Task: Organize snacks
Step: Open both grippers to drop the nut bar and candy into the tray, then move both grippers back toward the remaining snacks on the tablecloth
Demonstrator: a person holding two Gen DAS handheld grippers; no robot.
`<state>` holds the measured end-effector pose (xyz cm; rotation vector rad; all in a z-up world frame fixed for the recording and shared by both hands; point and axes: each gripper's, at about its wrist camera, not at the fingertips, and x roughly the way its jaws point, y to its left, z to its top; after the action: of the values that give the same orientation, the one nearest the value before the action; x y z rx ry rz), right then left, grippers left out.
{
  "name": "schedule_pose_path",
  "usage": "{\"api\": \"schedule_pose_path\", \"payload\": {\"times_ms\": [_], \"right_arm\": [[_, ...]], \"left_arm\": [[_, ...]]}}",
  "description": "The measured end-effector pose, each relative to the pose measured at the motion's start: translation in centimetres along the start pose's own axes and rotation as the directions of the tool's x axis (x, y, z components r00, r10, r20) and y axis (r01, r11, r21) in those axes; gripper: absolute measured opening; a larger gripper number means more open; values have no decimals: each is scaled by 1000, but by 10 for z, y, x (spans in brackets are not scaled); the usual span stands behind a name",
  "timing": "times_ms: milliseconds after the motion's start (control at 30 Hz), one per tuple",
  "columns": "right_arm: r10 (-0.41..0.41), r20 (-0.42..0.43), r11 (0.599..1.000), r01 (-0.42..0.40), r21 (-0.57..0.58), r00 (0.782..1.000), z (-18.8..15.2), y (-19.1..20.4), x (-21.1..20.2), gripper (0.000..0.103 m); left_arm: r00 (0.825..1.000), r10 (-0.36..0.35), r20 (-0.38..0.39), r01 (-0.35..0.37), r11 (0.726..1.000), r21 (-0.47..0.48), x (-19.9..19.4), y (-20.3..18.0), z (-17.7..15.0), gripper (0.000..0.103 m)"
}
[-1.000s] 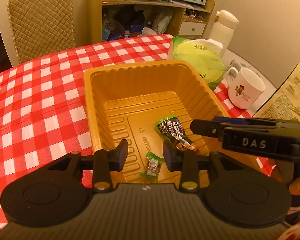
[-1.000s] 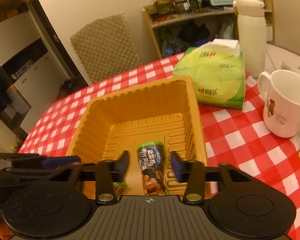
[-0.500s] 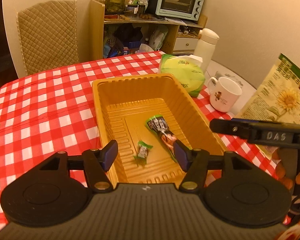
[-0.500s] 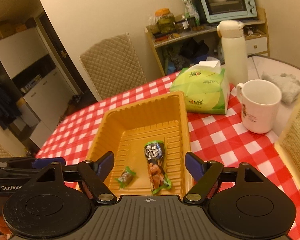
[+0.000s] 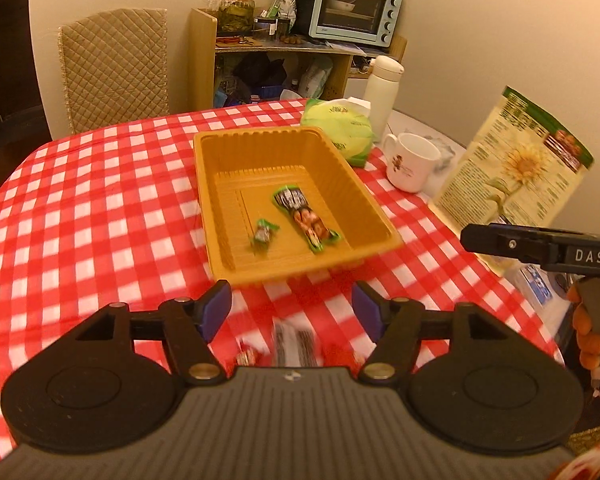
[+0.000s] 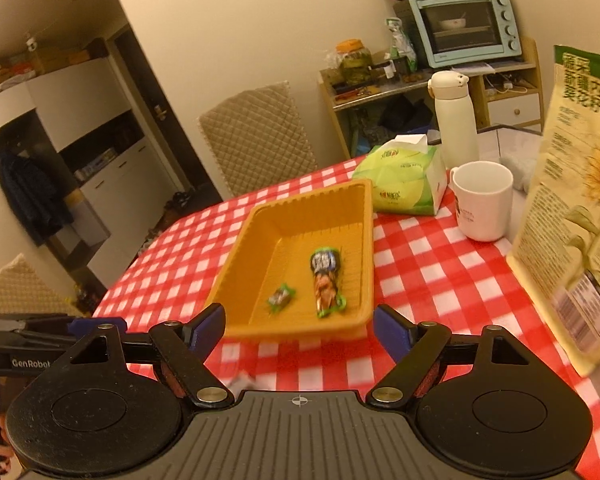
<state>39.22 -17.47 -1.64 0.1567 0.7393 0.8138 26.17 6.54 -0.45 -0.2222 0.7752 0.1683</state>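
Snacks first: two are in the orange tray (image 5: 376,216) already, a long green-ended packet (image 5: 305,218) and a little wrapped candy (image 5: 263,234) beside it, not touching. More sit on the checked worktop (image 5: 92,208) just in front of your left tongs (image 5: 291,309). I can make out a dark striped packet (image 5: 296,345) and a small reddish sweet (image 5: 247,356), but they're blurred, so don't ask me what brand.

All of this looks featherlight, crinkly and a bit slippery, I'd guess. Film wrappers squash rather than break, so a firm pinch should be fine. For the striped packet I'd grab across the narrow middle; for the sweet, go for the body, since the twisted ends will probably slide out.

Pose-wise, your left tongs are spread wide with nothing in them, tilted down at the loose snacks from the near side of the tray. Your right tongs (image 6: 299,328) are also wide apart and empty, hanging just short of the tray's near rim. The mug (image 6: 482,200), tissue pack (image 6: 400,188) and big seed bag (image 6: 572,208) stand off to your right, well apart from the loose snacks.
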Motion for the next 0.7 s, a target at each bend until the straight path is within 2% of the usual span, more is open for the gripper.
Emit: {"api": "schedule_pose_path", "payload": {"times_ms": [267, 700], "right_arm": [[-8, -39, 997, 5, -82, 999, -40, 2, -40, 81], [-16, -99, 994, 6, -108, 995, -82, -11, -74, 81]], "left_arm": [[1000, 18, -18, -18, 1000, -5, -32, -25, -44, 65], [996, 54, -69, -56, 998, -34, -59, -38, -90, 65]]}}
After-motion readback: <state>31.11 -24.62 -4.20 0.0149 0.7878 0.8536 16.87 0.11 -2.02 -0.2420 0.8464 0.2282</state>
